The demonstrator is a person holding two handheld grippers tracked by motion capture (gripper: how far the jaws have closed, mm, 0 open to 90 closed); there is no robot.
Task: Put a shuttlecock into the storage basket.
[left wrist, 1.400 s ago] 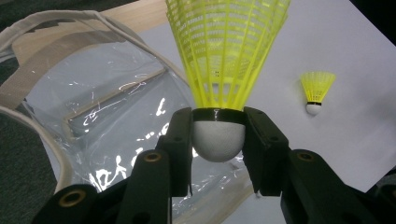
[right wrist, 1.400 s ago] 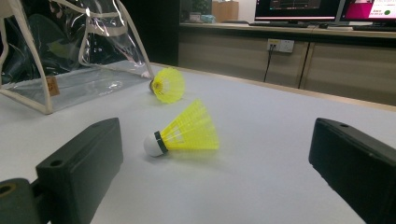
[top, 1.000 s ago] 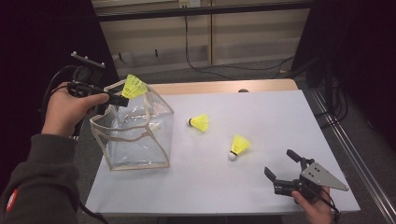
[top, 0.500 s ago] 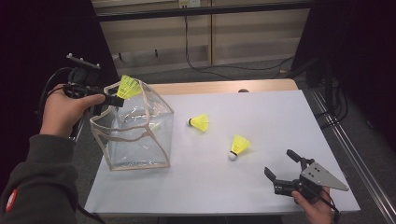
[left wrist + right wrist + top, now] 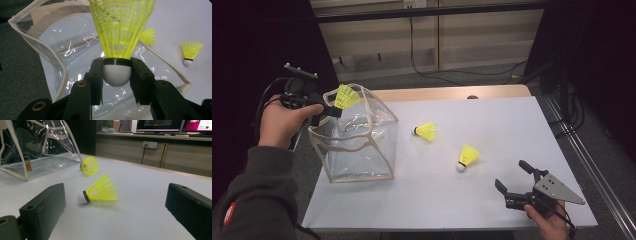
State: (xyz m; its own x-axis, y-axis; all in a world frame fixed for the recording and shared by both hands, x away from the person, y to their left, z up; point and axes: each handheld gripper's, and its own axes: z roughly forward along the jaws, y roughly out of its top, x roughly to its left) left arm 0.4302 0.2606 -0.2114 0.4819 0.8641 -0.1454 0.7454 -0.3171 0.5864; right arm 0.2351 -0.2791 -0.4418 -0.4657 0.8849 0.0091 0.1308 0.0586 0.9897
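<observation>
At about nine o'clock of the table, the left gripper holds a yellow shuttlecock by its white cork. Both jaws press on the sides of the cork, partly closed around it, and the skirt points away from the hand. In the left gripper view the shuttlecock hangs above the open mouth of the clear bag, whose cream rim curves below it. The step in hand seems to be the dropping of this shuttlecock into the bag. I judge that the next move calls for bringing the cork well over the opening, then opening the jaws so it falls inside and not on the rim.

Near the centre of the table lies a second shuttlecock, on its side, just beside the bag. A third shuttlecock lies toward five o'clock, also on its side.

At about five o'clock, near the table edge, the right gripper rests with its jaws wide apart and nothing between them. It faces the third shuttlecock, but is apart from it.
</observation>
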